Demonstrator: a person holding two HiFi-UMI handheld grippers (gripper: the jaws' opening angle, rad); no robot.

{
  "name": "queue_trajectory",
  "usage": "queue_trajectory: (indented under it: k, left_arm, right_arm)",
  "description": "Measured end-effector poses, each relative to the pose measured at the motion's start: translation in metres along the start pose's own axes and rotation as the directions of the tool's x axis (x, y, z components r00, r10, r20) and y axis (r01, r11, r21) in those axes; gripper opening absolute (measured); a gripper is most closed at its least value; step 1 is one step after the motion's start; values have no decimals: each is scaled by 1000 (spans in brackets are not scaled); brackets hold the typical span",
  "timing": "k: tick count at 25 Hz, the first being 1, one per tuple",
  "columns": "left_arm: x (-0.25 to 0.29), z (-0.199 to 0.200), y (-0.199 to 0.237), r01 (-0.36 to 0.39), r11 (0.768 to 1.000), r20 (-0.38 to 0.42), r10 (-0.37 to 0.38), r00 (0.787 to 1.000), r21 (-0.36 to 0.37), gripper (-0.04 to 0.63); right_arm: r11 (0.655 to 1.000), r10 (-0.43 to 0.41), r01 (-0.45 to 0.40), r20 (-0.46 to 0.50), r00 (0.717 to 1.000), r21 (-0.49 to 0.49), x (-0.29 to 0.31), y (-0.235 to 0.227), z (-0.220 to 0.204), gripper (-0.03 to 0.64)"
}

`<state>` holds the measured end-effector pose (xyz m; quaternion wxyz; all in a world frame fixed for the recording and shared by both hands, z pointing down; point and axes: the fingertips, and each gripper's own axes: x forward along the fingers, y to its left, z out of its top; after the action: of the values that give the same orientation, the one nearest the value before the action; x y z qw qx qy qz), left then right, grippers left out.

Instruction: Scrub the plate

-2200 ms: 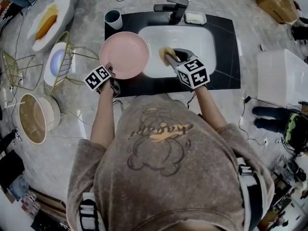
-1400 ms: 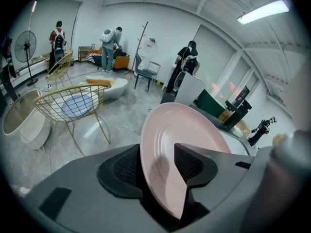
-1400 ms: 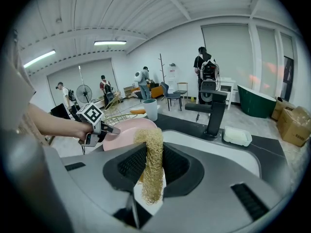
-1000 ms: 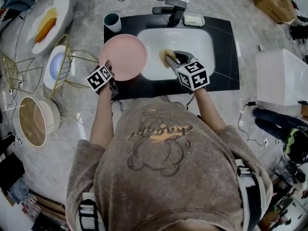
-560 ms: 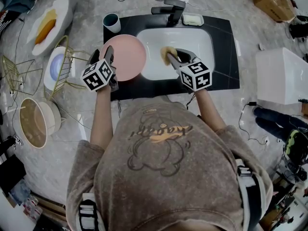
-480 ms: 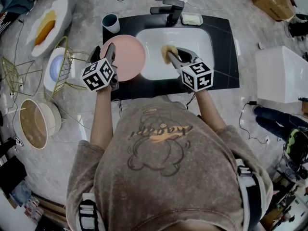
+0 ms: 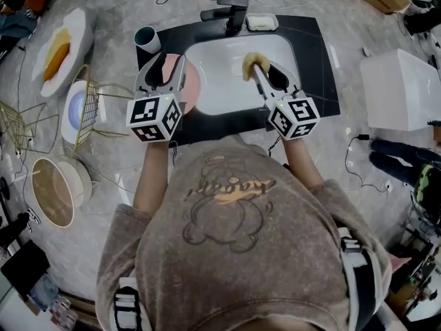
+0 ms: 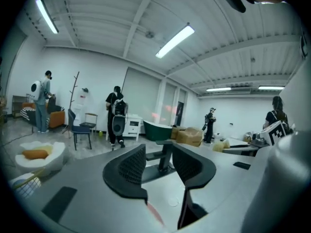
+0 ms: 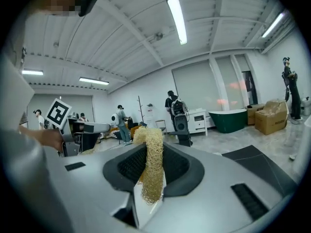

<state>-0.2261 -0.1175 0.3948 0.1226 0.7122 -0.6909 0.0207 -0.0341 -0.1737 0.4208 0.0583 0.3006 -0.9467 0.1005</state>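
Coarse, rough yellow fibrous mesh scrubber [image 9: 151, 171], smooth matt pink round plate [image 7: 193, 88], glossy white sink basin [image 7: 213, 67], matt black panel [image 7: 313, 47] around it, polished grey veined stone-look countertop [image 7: 110, 19], thin gold metal wire rack [image 7: 88, 95], fuzzy grey-brown cloth sweatshirt [image 7: 227, 254], matt grey plastic left gripper [image 8: 159, 159] with ribbed pads

My head camera looks steeply down past my chest onto the worktop [image 7: 110, 164] and sink [image 7: 220, 81], with both tongs close beneath it. The camera on my left tongs [image 7: 167, 64] sits just behind the jaws, which have just been closing and stand apart with nothing gripped. It faces almost level over the tap [image 8: 165, 155]. My right tongs' [image 7: 262, 71] camera faces likewise, a scrubber [image 9: 151, 164] across its middle. Both share the green tub [image 8: 158, 130], the white cabinet [image 8: 131, 126] and the far hall.
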Motion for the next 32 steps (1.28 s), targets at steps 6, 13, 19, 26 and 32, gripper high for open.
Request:
queue_trajectory:
  k: [6,13,19,26,32]
  left_arm:
    - [9,-14,-42,132,991,17,-132,991,24,37]
    - [16,-36,-60,167,984,-3,-167,986,56,18]
    - [21,-43,-67,165,985,-17,-165,986,49,18]
    - [26,-46,-68,154,988,-24,-153,988,21,18]
    - [34,-44,-71,158,987,-26,-157,987,20,18]
  right_arm:
    - [997,-72,72,54,996,2,-21,-10,2,86]
    - [991,-131,130,43,990,25,-38,-24,-11,86]
    - [988,-151,149,43,988,48,-46,-32,-18,84]
    - [988,-146,144,40,988,51,-42,-39,-15,84]
    - [990,-135,134,29,990,40,-38,-42,-15,84]
